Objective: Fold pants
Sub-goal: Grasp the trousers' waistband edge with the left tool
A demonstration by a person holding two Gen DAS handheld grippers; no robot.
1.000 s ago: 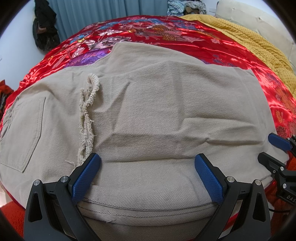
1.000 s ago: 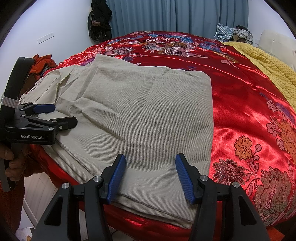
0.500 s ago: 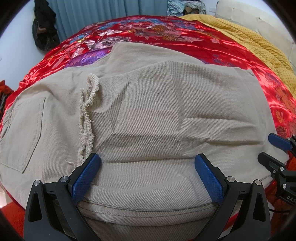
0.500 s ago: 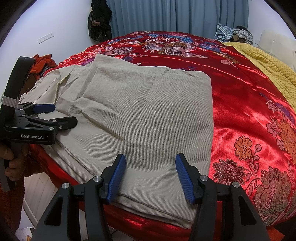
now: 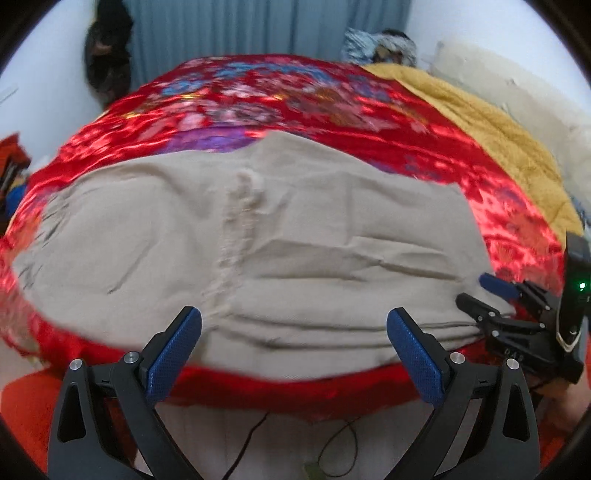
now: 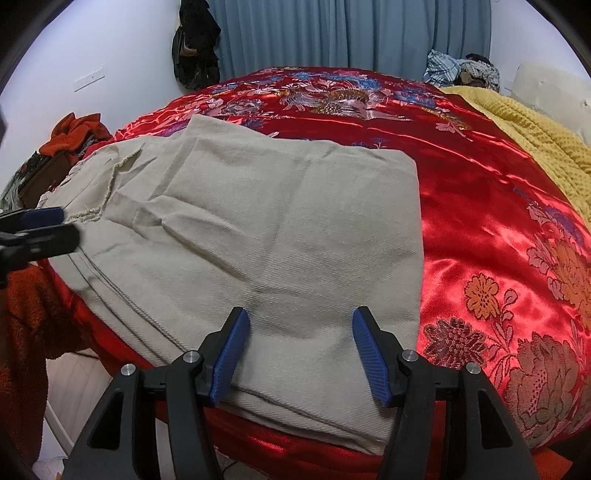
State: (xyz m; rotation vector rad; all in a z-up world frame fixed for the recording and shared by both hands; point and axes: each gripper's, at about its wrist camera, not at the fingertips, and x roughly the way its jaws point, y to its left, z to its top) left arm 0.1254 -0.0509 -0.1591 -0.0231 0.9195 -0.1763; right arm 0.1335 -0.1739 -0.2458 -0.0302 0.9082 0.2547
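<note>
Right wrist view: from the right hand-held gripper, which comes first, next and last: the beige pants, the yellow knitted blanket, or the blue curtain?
1. Beige folded pants: directly under and ahead of the right hand-held gripper, on the shiny red bedspread.
2. Yellow knitted blanket: far right side of the bed.
3. Blue curtain: back wall, beyond the bed.

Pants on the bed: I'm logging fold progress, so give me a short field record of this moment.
garment: beige pants, folded flat, frayed hem on top
surface: red satin bedspread
left gripper: open, off the near edge, holding nothing
right gripper: open, over the pants' near edge
beside: yellow blanket
</note>
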